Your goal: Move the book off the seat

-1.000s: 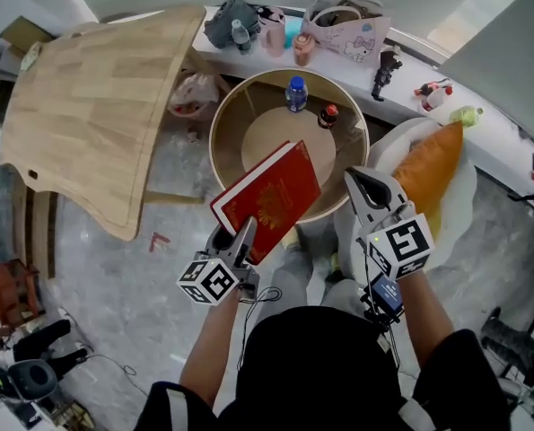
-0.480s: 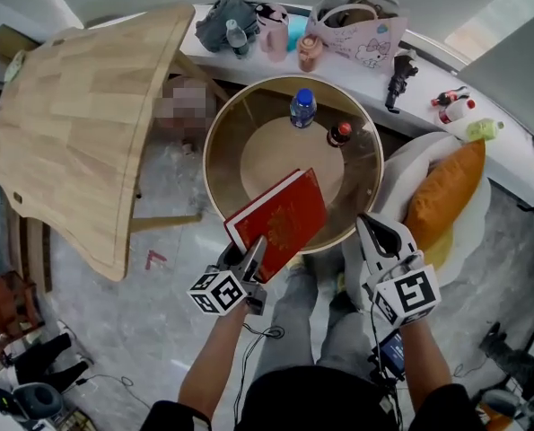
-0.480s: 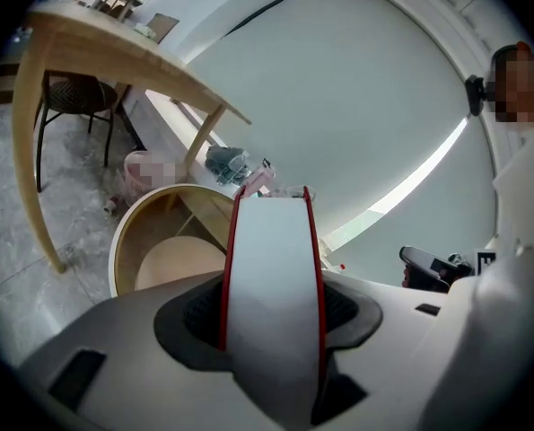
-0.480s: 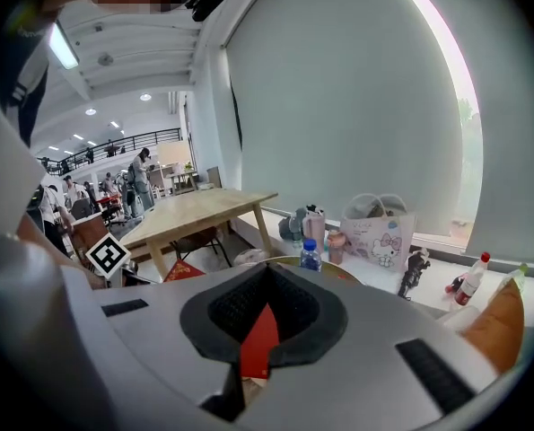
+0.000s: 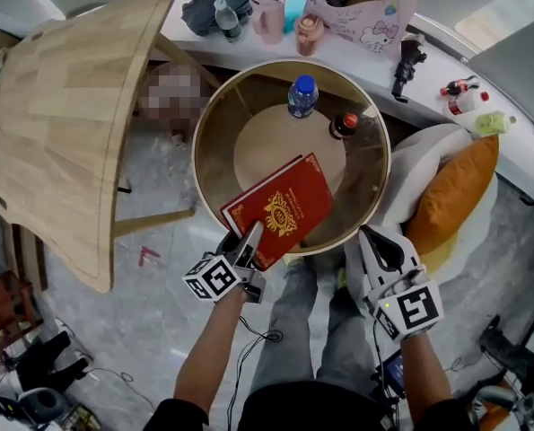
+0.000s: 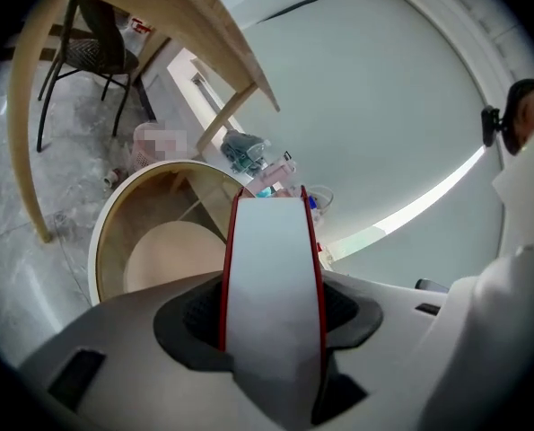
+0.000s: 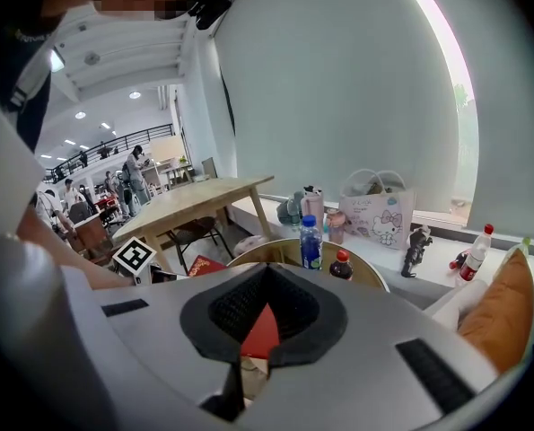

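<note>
Your left claw [image 5: 249, 239] is clamped on the near corner of the red book [image 5: 284, 209], so the book sits tilted over the near rim of the round glass table [image 5: 201, 133]. It's well clear of the white seat [image 5: 416, 173] with the orange cushion [image 5: 455, 191]. Can't tell if the book touches the glass. Your right claw [image 5: 380, 241] is closed on nothing, near the seat's front edge. Two bottles [image 5: 302, 95] stand on the table's far side.

Black top [image 5: 313, 413], grey trousers [image 5: 295, 317]; white left gripper [image 5: 249, 238] and right gripper [image 5: 377, 239], black-and-white marker cubes [image 5: 214, 278], thin black cable [image 5: 265, 335].
</note>
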`<state>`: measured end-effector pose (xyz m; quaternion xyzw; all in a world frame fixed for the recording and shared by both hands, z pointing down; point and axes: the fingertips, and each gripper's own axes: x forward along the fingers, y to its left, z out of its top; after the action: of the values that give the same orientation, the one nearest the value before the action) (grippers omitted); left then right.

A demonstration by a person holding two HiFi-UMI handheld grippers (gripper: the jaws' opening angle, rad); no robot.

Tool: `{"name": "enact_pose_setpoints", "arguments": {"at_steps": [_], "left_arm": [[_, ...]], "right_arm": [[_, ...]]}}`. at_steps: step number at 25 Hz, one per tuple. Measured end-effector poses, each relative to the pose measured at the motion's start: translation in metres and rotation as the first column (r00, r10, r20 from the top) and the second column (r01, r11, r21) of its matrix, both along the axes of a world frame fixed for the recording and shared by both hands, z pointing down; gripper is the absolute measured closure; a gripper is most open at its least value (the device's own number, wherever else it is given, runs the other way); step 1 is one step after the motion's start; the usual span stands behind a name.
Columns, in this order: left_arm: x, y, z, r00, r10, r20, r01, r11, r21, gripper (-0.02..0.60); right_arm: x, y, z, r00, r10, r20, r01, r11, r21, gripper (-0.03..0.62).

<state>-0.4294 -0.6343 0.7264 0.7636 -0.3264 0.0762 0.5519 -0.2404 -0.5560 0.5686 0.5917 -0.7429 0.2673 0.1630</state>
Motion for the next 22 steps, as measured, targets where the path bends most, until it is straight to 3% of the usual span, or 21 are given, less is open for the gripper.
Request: {"name": "enact_pose_setpoints", "arguments": {"at_steps": [6, 9, 12, 18, 20, 22], "left_arm": [[-0.007, -0.013, 0.021, 1.0, -0.014, 0.015, 0.015, 1.0, -0.022, 0.331], [-0.013, -0.015, 0.036, 0.995, 0.02, 0.099, -0.018, 1.0, -0.025, 0.302], [-0.02, -0.015, 0.049, 0.977, 0.049, 0.207, -0.046, 0.999, -0.022, 0.256], [-0.039, -0.011, 0.078, 0.934, 0.088, 0.347, -0.077, 0.996, -0.046, 0.193], [-0.042, -0.006, 0.088, 0.914, 0.132, 0.384, -0.119, 0.991, -0.057, 0.192], [-0.041, -0.002, 0.096, 0.912, 0.153, 0.381, -0.134, 0.988, -0.076, 0.192]], "right_arm": [[-0.007, 0.002, 0.007, 1.0, -0.016, 0.007, 0.016, 0.999, -0.027, 0.586], [-0.013, 0.001, 0.011, 1.0, -0.028, 0.013, 0.028, 0.999, -0.032, 0.586], [-0.017, 0.002, 0.014, 0.999, -0.037, 0.017, 0.037, 0.999, -0.038, 0.586], [-0.019, 0.005, 0.019, 0.999, -0.053, 0.011, 0.054, 0.997, -0.048, 0.586], [-0.02, 0.006, 0.022, 0.998, -0.057, 0.009, 0.057, 0.997, -0.055, 0.586], [-0.02, 0.008, 0.025, 0.998, -0.057, 0.006, 0.057, 0.996, -0.062, 0.586]]}}
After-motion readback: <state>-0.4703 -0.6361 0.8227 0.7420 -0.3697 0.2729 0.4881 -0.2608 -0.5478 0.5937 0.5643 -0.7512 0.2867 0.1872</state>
